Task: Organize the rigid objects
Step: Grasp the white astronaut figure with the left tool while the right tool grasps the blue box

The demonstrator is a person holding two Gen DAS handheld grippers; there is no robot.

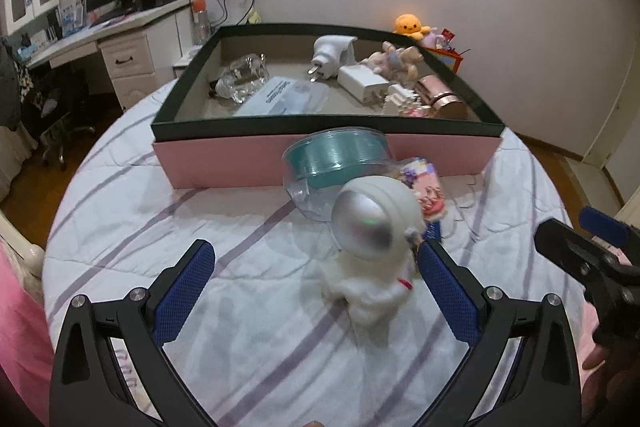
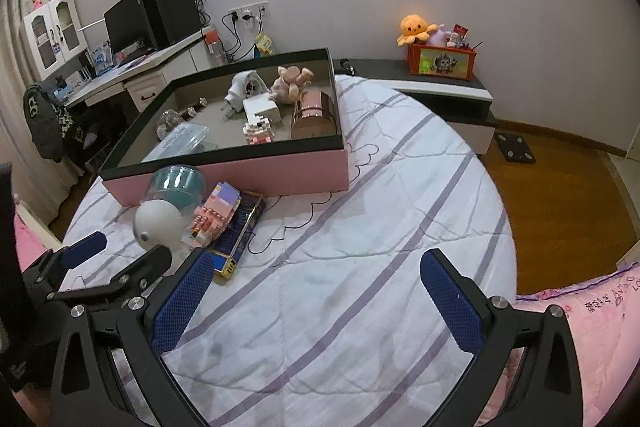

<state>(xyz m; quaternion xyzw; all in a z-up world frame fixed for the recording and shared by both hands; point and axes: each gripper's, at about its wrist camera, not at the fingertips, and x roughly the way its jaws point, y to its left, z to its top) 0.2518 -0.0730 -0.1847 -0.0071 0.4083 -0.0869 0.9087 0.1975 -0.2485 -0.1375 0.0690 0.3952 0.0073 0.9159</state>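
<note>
A white astronaut figure with a silver visor (image 1: 368,239) stands on the striped bed sheet, between the fingers of my open left gripper (image 1: 316,263); it also shows in the right wrist view (image 2: 158,223). Behind it lie a clear spool of teal filament (image 1: 334,163), a pink brick model (image 2: 214,217) and a dark blue box (image 2: 236,239). The pink box with a dark rim (image 1: 320,125) holds plugs, a white charger, a glass piece, a plush and a rose-gold case. My right gripper (image 2: 316,267) is open and empty over bare sheet.
A desk with monitor and speakers (image 2: 152,15) stands at the back left. A low dark bench (image 2: 436,87) with an orange toy bin and octopus plush stands at the back right. Wood floor lies to the right. A pink blanket (image 2: 580,311) lies at the bed edge.
</note>
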